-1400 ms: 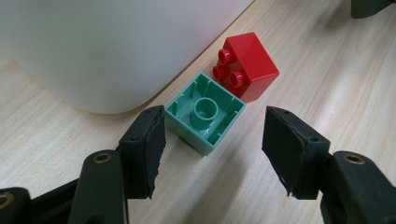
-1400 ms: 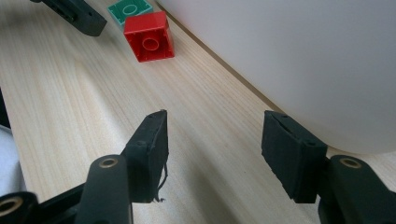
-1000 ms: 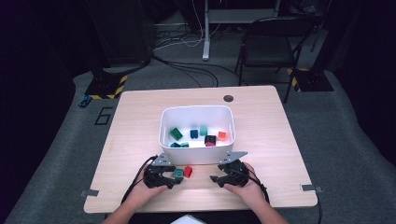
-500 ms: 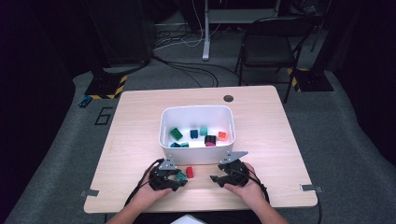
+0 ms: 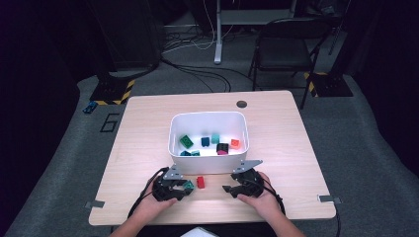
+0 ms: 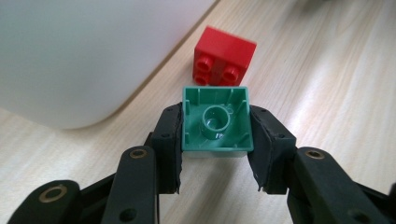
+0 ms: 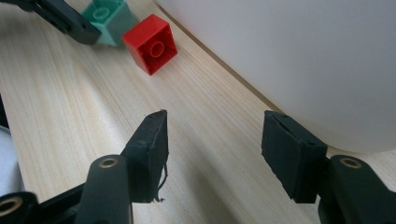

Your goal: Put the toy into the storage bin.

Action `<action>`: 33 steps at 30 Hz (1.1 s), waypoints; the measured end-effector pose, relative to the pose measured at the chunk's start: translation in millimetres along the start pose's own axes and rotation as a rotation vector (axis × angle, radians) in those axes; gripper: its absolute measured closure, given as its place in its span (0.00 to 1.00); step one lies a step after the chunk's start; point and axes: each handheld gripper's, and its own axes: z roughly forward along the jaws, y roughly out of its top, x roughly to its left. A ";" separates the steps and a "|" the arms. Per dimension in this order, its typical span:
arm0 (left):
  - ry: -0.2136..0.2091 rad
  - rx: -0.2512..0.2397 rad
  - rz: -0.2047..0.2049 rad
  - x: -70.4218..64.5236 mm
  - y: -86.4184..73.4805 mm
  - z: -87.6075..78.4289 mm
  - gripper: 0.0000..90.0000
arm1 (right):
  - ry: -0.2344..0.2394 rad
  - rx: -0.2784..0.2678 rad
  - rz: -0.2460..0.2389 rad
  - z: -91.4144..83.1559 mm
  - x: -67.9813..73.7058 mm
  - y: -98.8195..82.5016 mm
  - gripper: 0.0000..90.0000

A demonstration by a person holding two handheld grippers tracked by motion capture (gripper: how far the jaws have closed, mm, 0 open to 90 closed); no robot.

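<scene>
Two tools, left tool (image 6: 215, 140) just closed onto green brick (image 6: 216, 122), right tool (image 7: 214, 140) standing apart, empty

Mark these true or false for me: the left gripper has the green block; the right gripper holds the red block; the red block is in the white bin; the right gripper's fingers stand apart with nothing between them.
1. The left gripper has the green block. True: its fingers have just been closing and now press both sides of the block.
2. The right gripper holds the red block. False: that block lies loose on the table.
3. The red block is in the white bin. False: it lies on the table just outside the bin's near wall.
4. The right gripper's fingers stand apart with nothing between them. True.
</scene>
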 end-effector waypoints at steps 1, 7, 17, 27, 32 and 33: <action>-0.001 -0.006 -0.001 -0.3 2.1 -3.5 0.65 | 0.001 0.000 -0.001 0.0 -0.1 0.0 0.45; -0.014 -0.029 0.003 -2.9 17.0 -25.6 0.65 | 0.000 0.005 0.004 0.0 0.6 0.1 0.45; -0.046 -0.017 0.024 -11.1 48.9 -56.6 0.65 | -0.001 0.004 0.002 0.2 0.7 0.2 0.45; -0.096 -0.048 0.060 -11.3 92.0 -79.8 0.65 | -0.001 0.000 0.005 -0.8 0.3 0.3 0.45; -0.065 -0.067 0.074 -1.9 115.5 -84.6 0.65 | 0.002 0.003 0.004 -0.6 0.7 0.4 0.45; -0.063 -0.069 0.070 0.8 118.7 -84.2 0.65 | 0.002 0.003 0.002 -0.6 0.8 0.4 0.45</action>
